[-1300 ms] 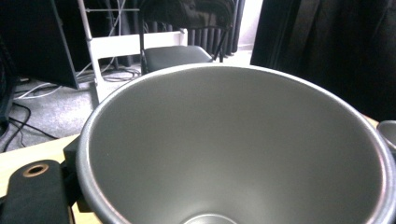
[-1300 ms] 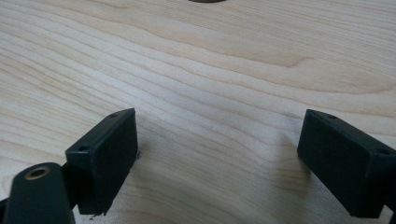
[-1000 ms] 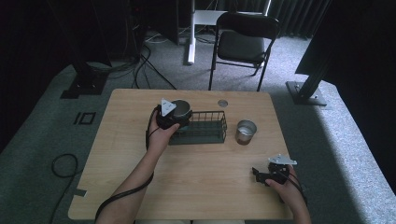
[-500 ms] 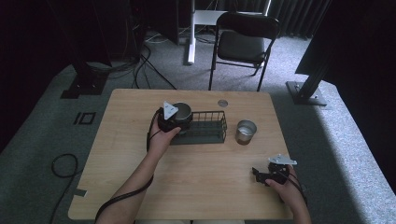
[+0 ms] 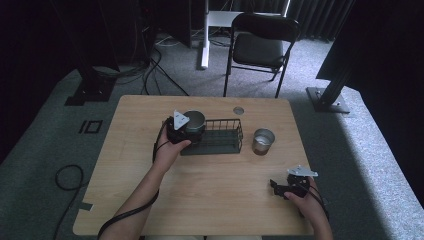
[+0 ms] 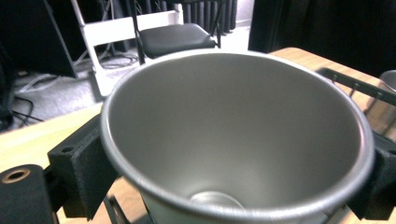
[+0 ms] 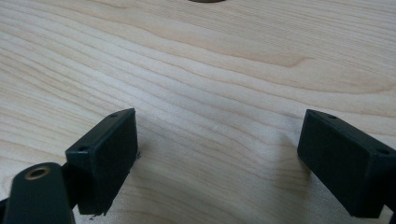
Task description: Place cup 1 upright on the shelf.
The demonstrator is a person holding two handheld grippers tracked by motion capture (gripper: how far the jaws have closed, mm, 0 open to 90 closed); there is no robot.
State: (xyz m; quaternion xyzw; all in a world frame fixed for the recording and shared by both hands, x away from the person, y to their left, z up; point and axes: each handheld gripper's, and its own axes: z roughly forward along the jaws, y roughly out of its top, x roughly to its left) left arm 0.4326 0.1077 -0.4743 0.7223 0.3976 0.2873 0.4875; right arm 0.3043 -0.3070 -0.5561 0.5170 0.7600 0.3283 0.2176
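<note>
Over the left end of a black wire rack (image 5: 220, 136), a dull grey metal cup (image 5: 194, 120) is held by the left gripper (image 5: 186, 129), with the cup's rim above the rack's top wire. Seen from the left gripper view, the cup (image 6: 238, 135) is clamped between the two black foam-padded jaws, one pad pressed against each side just below the rim, and its mouth is tipped toward the camera so that the round base is seen inside. A second shiny metal cup (image 5: 263, 140) is stood upright on the pale wooden table (image 5: 220, 200), just beside the rack's right end and apart from it. Near the table's front right corner, the right gripper (image 5: 278, 187) is rested low over bare wood, its jaws spread wide with nothing between them (image 7: 215, 163).
</note>
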